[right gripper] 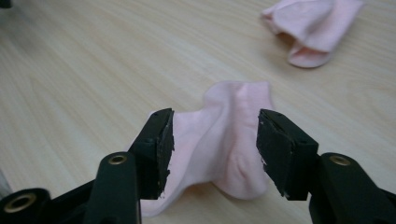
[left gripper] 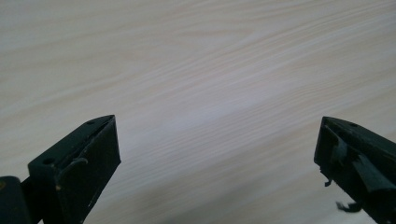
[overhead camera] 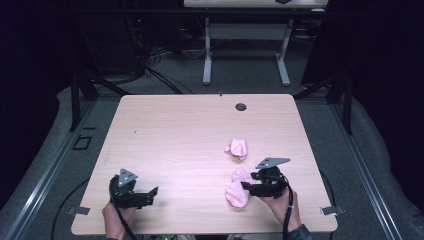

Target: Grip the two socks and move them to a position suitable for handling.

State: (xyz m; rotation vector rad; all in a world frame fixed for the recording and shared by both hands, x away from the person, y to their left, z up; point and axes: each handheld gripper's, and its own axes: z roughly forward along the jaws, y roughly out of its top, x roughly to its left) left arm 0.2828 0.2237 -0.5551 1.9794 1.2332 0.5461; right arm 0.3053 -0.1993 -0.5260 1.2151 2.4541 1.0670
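A pink sock lies crumpled on the table near the front edge, toward the right corner. The right gripper stands over it with its jaws partly apart, one on each side of a raised fold; the left pad seems to brush the cloth, though whether it truly presses is hard to tell, and the right pad stands clear of it. From the high view the right gripper sits at the sock's right side, held by a hand that comes over the front edge. A second sock, also pink and bunched, lies farther in, apart from the first, toward the table's middle. The left gripper is near the front left corner, well away from both socks, its jaws wide apart above bare wood.
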